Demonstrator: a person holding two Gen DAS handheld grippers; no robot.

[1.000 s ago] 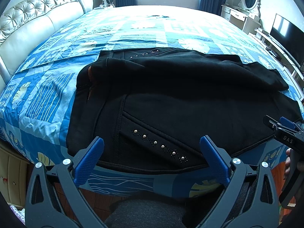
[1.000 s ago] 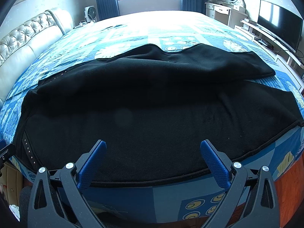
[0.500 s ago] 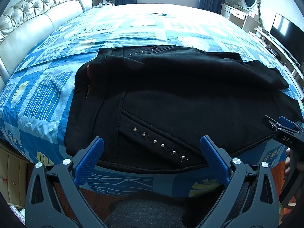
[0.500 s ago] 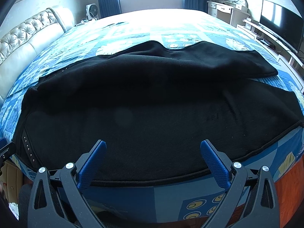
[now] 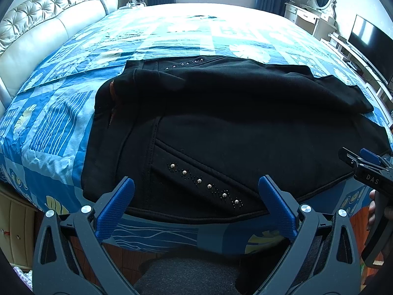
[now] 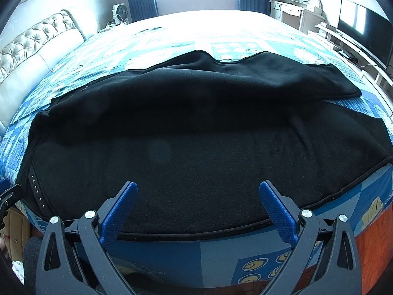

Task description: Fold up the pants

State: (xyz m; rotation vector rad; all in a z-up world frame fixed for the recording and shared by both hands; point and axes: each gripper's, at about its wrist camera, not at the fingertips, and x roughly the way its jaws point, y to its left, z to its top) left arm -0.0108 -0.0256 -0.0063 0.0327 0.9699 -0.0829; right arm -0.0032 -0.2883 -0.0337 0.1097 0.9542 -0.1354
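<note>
The black fleecy pants (image 5: pixel 221 127) with studded pocket trim lie spread flat near the front edge of the bed (image 5: pixel 196 29), on its blue patterned bedspread (image 5: pixel 56 123), with their long axis running side to side across both views: the waistband end with the studs sits to the left, the leg ends trail off to the right. One leg appears folded partly over the other, leaving a raised ridge along the far side. The left gripper (image 5: pixel 196 191) hovers over the near hem by the studded pocket, its blue fingers (image 5: pixel 115 209) spread wide and holding nothing. The right gripper (image 6: pixel 196 196) hangs over the near edge further along the legs, equally spread and empty. So the left is nearer the waist, the right nearer the cuffs; a lengthwise fold would probably start from this near edge.
</note>
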